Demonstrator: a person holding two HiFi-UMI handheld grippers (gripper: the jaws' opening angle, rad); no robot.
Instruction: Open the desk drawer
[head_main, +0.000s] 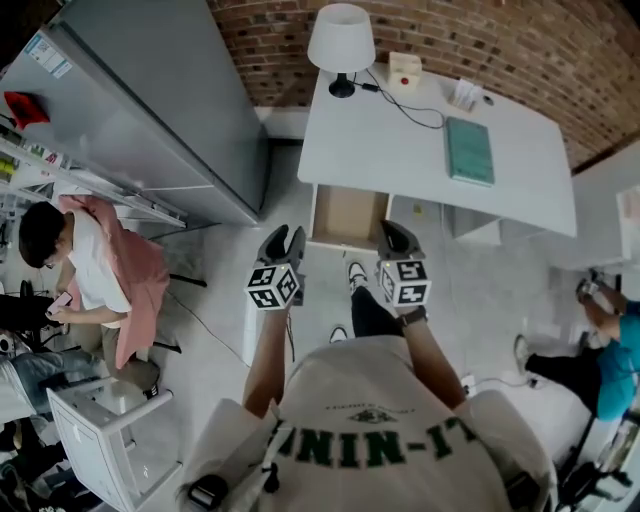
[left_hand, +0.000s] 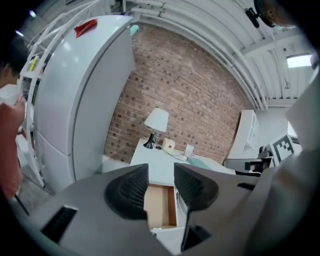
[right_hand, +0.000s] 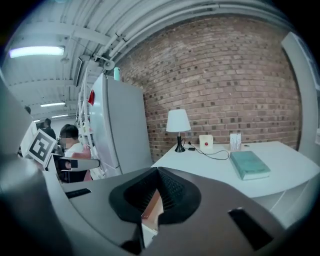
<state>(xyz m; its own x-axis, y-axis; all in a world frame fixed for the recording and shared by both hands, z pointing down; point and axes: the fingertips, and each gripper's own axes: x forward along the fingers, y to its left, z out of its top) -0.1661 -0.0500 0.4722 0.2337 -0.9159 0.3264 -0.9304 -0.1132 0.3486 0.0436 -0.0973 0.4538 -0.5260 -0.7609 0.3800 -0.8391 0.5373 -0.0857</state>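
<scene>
Drawer (left_hand: 160, 205): both sides masked by left gripper (left_hand: 161, 172) pads, centre of left gripper view; thin sliver only past right gripper (right_hand: 157, 172); person (head_main: 612, 365) cut off, right edge of head view; small white item (head_main: 466, 94), desk (head_main: 400, 150) upper right, unidentifiable.

This looks like a lab or a studio that is furnished as a room, more than a real home. A white desk (head_main: 400, 140) with a lamp (head_main: 341, 40) and a green book (head_main: 469, 150) stands against a brick wall (head_main: 450, 40), and a big grey fridge (head_main: 150, 110) stands next to it. But the ceiling has bare pipes (right_hand: 125, 30) and a strip light (right_hand: 37, 51). White shelves (head_main: 40, 165) stand beside the fridge. Two other people sit near, one person (head_main: 95, 270) at the left and a second person (head_main: 615, 350) at the right.
</scene>
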